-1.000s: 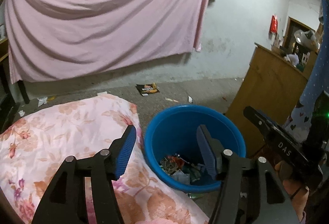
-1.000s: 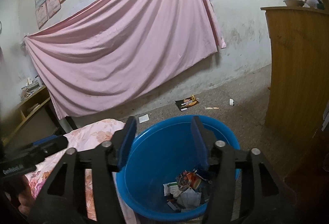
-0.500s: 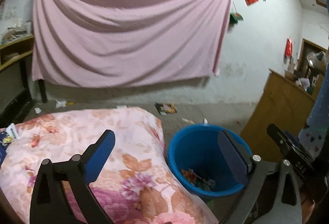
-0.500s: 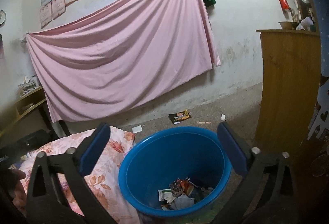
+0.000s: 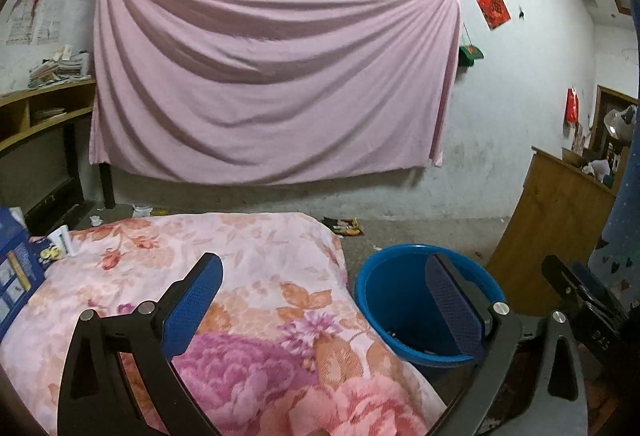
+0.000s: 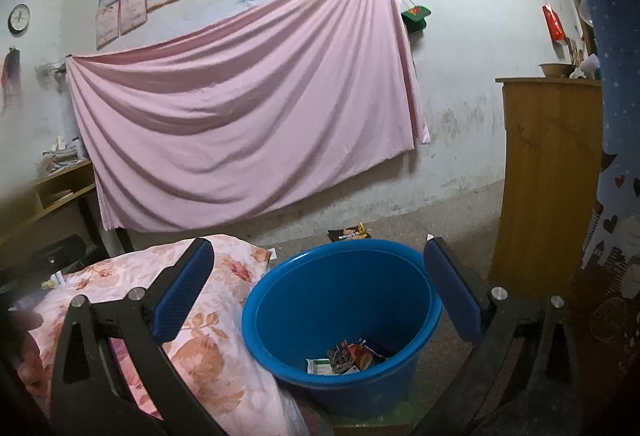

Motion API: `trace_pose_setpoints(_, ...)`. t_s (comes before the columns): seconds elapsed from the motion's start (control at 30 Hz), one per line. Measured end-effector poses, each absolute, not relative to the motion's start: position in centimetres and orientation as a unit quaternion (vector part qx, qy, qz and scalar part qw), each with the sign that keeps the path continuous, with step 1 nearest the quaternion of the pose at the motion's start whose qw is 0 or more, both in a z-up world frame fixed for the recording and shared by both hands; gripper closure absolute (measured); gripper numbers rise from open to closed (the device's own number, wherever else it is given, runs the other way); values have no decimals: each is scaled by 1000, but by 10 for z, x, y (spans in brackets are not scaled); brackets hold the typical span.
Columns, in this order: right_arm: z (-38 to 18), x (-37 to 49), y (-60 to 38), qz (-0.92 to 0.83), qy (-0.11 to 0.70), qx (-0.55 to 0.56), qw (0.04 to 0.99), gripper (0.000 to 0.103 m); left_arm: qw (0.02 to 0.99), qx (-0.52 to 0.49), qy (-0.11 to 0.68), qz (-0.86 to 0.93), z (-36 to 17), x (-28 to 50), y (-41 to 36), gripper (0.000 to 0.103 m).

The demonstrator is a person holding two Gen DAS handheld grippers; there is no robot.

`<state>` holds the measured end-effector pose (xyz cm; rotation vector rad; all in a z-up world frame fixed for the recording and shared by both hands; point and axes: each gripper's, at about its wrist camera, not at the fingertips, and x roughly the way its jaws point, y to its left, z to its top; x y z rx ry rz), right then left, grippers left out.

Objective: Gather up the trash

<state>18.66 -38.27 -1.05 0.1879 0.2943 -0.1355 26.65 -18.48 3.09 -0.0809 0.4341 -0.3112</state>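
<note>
Your two grippers, left gripper [image 5: 324, 290] and right gripper [image 6: 320, 286], have just been opening and stand wide with nothing between, one blue bucket [image 6: 280, 300] beside the floral quilt [image 5: 256, 256], its wrappers [image 6: 346, 356] clear only in the right view, one wrapper on the floor [image 6: 350, 233] beyond the rim.

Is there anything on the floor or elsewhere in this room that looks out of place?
Yes. A dark snack wrapper lies on the bare floor near the wall, behind the blue bucket that already holds trash. Small white scraps also lie on the floor below the hanging pink sheet.
</note>
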Motion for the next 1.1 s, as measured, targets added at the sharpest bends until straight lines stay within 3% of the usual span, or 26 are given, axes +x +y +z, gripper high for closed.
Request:
trace_pose_setpoints(0.33,4,146,-348,-57,113,82,989,0,974,-36,187,-120,37,216,-147,2)
trace_pose_setpoints(1.1,11,65,-238,18,119,58,991,0,982,-28,183,-32,30,93,-35,2)
